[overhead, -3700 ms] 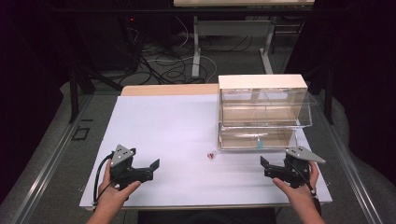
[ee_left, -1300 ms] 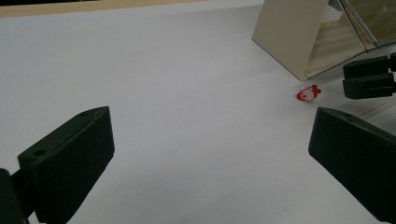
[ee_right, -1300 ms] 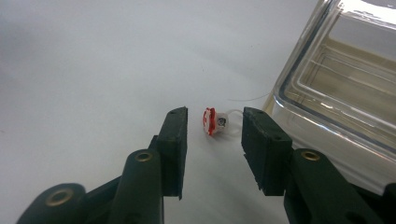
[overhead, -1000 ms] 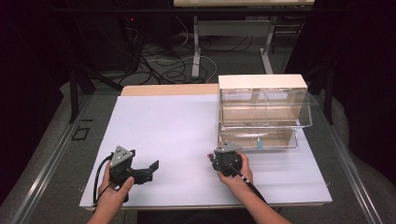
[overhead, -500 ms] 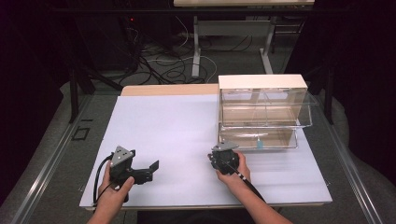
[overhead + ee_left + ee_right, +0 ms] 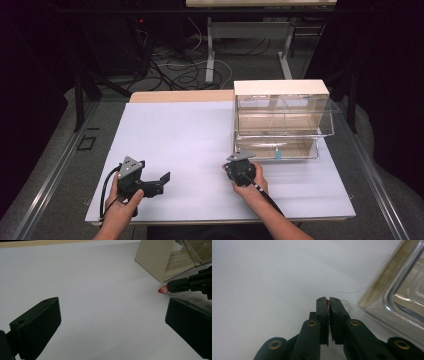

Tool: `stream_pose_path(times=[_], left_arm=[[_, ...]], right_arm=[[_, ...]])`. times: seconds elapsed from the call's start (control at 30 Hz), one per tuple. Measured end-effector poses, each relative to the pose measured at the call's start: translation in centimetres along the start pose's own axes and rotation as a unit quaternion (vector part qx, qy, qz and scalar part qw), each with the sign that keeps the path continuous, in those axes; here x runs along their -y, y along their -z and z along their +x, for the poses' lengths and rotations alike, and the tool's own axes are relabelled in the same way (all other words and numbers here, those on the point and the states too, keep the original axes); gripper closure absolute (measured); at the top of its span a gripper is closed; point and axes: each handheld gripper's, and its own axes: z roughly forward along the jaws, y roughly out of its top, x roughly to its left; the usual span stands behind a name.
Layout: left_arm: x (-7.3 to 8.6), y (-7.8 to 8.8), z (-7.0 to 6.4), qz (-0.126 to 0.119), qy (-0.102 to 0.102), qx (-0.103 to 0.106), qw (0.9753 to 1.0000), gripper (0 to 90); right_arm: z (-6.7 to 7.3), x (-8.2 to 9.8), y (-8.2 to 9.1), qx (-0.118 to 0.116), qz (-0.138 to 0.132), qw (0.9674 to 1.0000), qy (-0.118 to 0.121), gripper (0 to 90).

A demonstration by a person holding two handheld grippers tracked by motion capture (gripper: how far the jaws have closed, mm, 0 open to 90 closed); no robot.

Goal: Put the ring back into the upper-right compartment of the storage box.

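A tiny red and white piece (image 6: 162, 290) lies on the white table top (image 6: 175, 135), just left of the clear drawer box (image 6: 280, 115). My right gripper (image 6: 226, 169) is low over the table with its jaws shut on that piece, whose red edge (image 6: 327, 301) peeks out between the tips. Those jaws have just been closing on it. Seen from the left gripper view, the right gripper (image 6: 167, 287) pinches the piece at the tip. My left gripper (image 6: 162, 184) rests near the front left, open and holding nothing (image 6: 112, 315).
The drawer box (image 6: 402, 290) has a beige top and clear drawers; a small blue item (image 6: 278, 155) lies in the lower drawer. Its beige side wall (image 6: 153, 257) stands close behind the piece. Dark floor and cables lie beyond the table's far edge.
The right hand came from the front right corner to the small piece beside the box. In the last second it barely shifted. The left hand stayed put.
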Motion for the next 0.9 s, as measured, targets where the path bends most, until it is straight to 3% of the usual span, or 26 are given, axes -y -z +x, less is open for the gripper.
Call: stream_pose_path(times=[0.03,0.1,0.27,0.43,0.5,0.9], left_arm=[[0.00,0.00,0.00,0.000,0.000,0.000,1.0000,0.2],[0.01,-0.01,0.00,0.000,0.000,0.000,1.0000,0.2],[0.00,0.00,0.00,0.000,0.000,0.000,1.0000,0.2],[0.01,-0.01,0.00,0.001,-0.001,0.000,1.0000,0.2],[0.01,-0.01,0.00,0.001,-0.001,0.000,1.0000,0.2],[0.03,-0.04,-0.03,0.001,0.002,0.001,1.0000,0.2]], right_arm=[[0.03,-0.04,0.11,0.002,0.011,0.9999,-0.003,87.5],[0.04,0.05,-0.09,-0.001,-0.003,1.0000,-0.006,88.1],[-0.20,-0.02,0.06,-0.008,0.008,0.9999,-0.005,88.9],[-0.24,0.07,-0.06,-0.012,-0.003,0.9999,-0.011,89.1],[-0.28,0.02,0.08,-0.015,0.007,0.9998,-0.010,89.2],[0.29,-0.18,0.59,-0.036,-0.002,0.9986,-0.039,89.2]])
